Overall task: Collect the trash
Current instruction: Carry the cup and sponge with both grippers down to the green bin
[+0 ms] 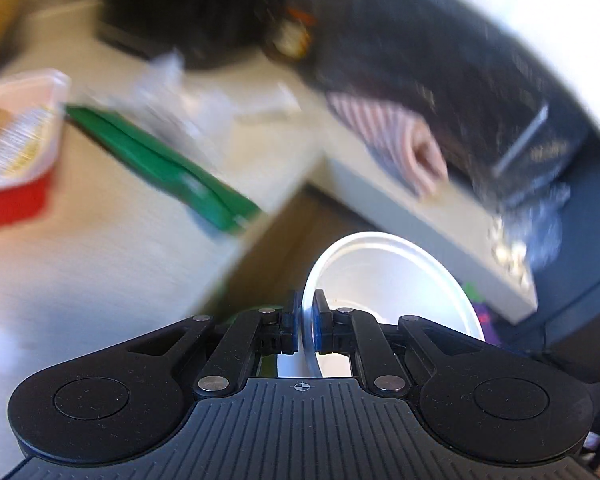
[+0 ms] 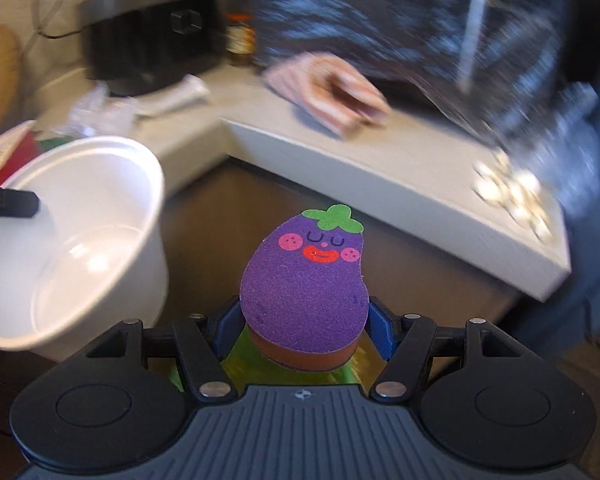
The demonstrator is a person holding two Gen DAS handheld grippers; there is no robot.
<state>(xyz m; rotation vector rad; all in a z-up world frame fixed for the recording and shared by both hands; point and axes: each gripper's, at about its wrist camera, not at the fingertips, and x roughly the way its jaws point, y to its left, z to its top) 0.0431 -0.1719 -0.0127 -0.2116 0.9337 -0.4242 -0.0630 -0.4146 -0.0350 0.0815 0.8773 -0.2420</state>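
My left gripper (image 1: pixel 308 322) is shut on the rim of a white plastic bowl (image 1: pixel 384 276), held in the air off the counter's edge. The bowl also shows at the left of the right wrist view (image 2: pixel 84 236), empty, with a left fingertip (image 2: pixel 18 202) on its rim. My right gripper (image 2: pixel 302 332) is shut on a purple eggplant-shaped sponge (image 2: pixel 306 276) with a smiling face, held to the right of the bowl. Crumpled clear plastic (image 1: pixel 168 92) and a green wrapper (image 1: pixel 168 160) lie on the counter.
A pale L-shaped counter (image 2: pixel 380 168) wraps around the far side. On it are a red and white food tray (image 1: pixel 16 152), a striped folded cloth (image 2: pixel 332 92), a black appliance (image 2: pixel 152 36), a jar (image 2: pixel 240 40) and a dark bag (image 2: pixel 420 24). Both views are motion-blurred.
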